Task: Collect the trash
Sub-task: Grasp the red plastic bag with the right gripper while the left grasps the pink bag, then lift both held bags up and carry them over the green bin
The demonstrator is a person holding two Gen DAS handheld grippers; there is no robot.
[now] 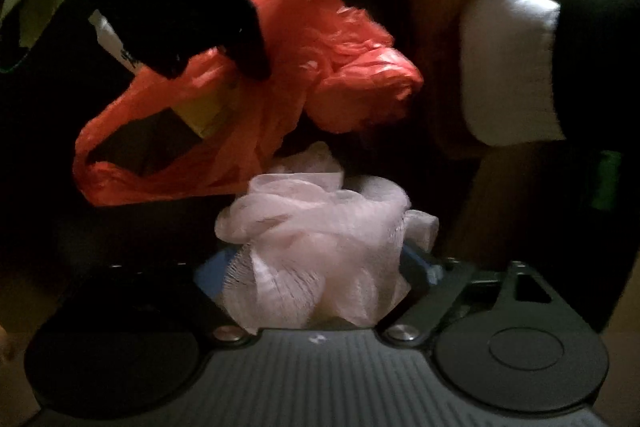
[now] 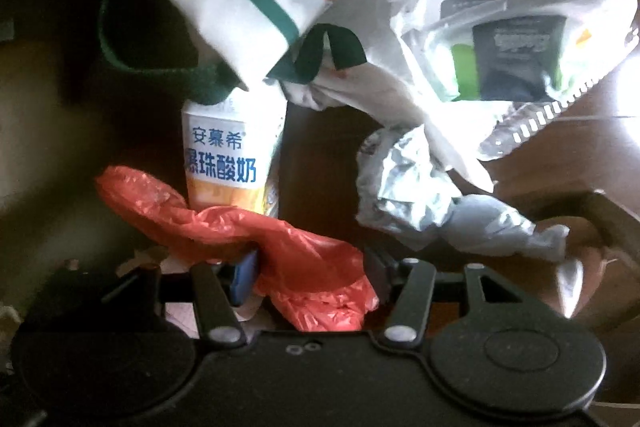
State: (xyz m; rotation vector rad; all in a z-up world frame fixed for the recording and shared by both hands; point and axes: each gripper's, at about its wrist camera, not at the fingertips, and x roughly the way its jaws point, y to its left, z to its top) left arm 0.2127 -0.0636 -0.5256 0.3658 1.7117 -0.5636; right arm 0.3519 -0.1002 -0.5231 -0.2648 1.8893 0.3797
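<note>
The red plastic bag (image 1: 248, 95) is the biggest thing here, its mouth hanging open just ahead of the left gripper (image 1: 320, 267) and drooping lengthwise across the view, while its bunched edge runs crosswise between the fingers of the right gripper (image 2: 312, 279), which seem to pinch it at a fairly wide gap. The left gripper's partly open jaws hold a pale pink mesh puff (image 1: 316, 251) that sits directly below the opening, so the drop looks to call for a short forward reach. A yogurt carton (image 2: 230, 155) and crumpled wrappers (image 2: 404, 183) lie beyond.
</note>
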